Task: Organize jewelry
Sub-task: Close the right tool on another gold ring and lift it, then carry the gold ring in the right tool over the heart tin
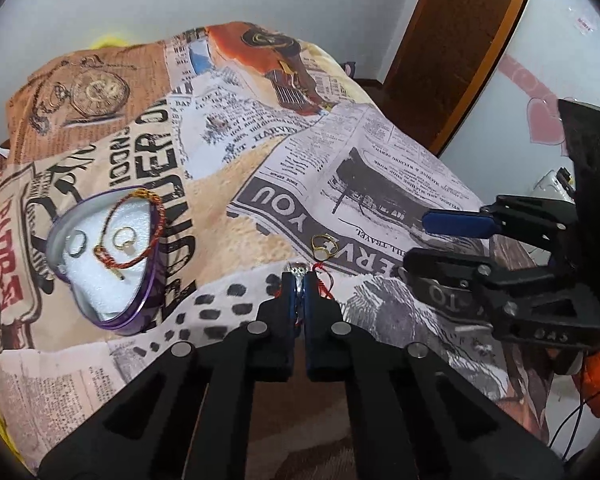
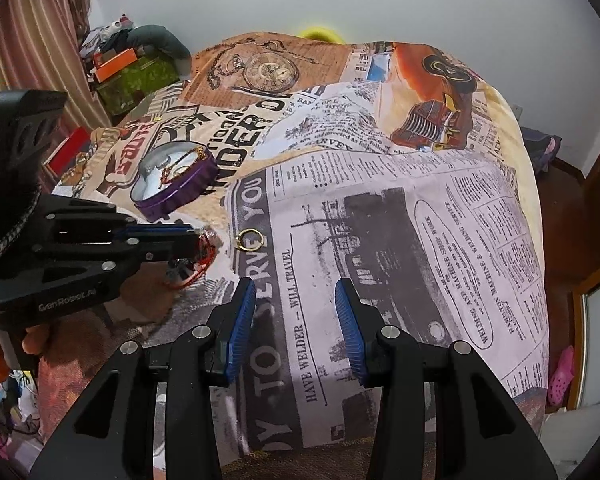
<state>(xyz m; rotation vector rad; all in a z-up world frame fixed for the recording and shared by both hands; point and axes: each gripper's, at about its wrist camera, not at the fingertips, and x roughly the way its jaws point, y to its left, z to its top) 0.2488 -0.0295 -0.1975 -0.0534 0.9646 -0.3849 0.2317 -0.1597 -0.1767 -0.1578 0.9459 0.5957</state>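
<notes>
Jewelry first: our left tongs [image 1: 299, 280] pinch a red-corded charm [image 1: 298, 270] near the bed's [image 2: 440, 208] front edge, bound for the purple tin [image 1: 140, 304], while our right tongs [image 2: 296, 292] gape empty beside the gold ring [image 2: 250, 239].

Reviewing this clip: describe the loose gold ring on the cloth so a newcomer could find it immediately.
Start at the newspaper-print cloth and find its dark banner reading "YOU". The gold ring lies on the cloth by that banner, just beyond the left gripper, which is shut on a red-string bracelet. Unlike the rings inside the purple heart-shaped tin, it lies outside, alone.
</notes>
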